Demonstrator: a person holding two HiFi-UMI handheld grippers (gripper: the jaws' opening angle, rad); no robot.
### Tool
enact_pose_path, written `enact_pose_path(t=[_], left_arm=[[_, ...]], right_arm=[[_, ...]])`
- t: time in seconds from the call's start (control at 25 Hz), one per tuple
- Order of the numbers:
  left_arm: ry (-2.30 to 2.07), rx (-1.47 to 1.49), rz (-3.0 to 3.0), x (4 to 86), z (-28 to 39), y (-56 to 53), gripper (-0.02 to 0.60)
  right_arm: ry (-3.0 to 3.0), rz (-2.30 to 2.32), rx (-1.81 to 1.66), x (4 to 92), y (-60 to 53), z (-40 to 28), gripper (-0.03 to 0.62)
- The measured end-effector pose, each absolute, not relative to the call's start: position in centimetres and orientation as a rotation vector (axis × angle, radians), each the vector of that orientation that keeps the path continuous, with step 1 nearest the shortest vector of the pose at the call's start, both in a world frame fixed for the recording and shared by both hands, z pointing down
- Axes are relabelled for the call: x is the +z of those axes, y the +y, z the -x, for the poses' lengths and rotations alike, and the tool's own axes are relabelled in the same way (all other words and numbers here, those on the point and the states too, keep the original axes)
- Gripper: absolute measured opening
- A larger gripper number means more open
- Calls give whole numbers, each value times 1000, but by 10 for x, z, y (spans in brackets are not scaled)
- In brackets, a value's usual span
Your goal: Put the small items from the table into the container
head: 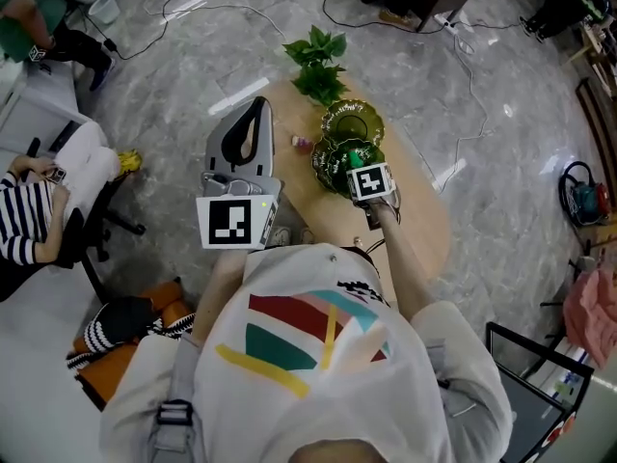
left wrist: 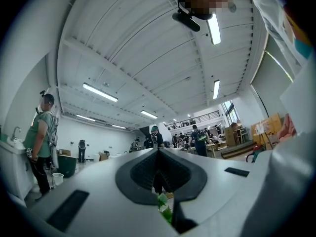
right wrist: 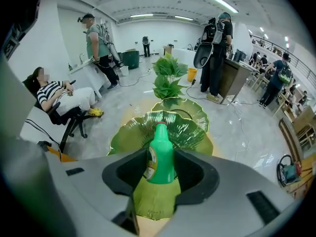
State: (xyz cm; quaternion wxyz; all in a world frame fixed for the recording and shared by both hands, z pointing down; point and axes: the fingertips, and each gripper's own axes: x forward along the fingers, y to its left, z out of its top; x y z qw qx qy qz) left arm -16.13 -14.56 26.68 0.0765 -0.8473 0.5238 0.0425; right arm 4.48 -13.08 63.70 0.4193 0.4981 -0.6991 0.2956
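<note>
My right gripper (head: 362,172) (right wrist: 162,152) points steeply down, shut on a small green bottle (right wrist: 160,157) with a red cap. The bottle hangs over a cluster of green leaf-shaped glass dishes (head: 353,121) (right wrist: 185,113) on the oval wooden table (head: 424,225). My left gripper (head: 258,102) (left wrist: 158,149) is held about level at the table's left side, its jaws meeting at the tips with nothing between them. On the wood just left of the dishes lies a small pink item (head: 301,144).
A potted green plant (head: 318,61) (right wrist: 168,75) stands at the table's far end, behind the dishes. A person sits in an office chair (head: 39,210) (right wrist: 59,95) to the left. Cables run over the marble floor (head: 463,85), and an orange bag (head: 125,345) lies near my left side.
</note>
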Motion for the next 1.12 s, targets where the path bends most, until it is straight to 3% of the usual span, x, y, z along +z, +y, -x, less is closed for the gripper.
enact_pose_path(t=[0.12, 0.4, 0.44, 0.48, 0.52, 0.76, 1.12], left_arm=[[1554, 133, 2545, 265, 158, -145, 8], [1512, 161, 2549, 260, 145, -145, 6], [1505, 160, 2558, 261, 143, -145, 8], [1497, 158, 2568, 263, 141, -145, 8], [1489, 156, 2577, 263, 139, -145, 6], [1464, 173, 2599, 261, 132, -147, 8], [1464, 187, 2621, 261, 133, -148, 6]], right_arm=[[-1784, -1257, 723, 628, -135, -41, 229], [-2126, -1572, 696, 501, -167, -44, 235], [-2211, -1624, 677, 472, -169, -45, 219], [-2274, -1697, 639, 443, -170, -48, 77], [-2311, -1778, 584, 416, -169, -53, 15], [-2471, -1958, 343, 318, -144, -56, 14], [-2518, -1890, 236, 298, -137, -26, 14]])
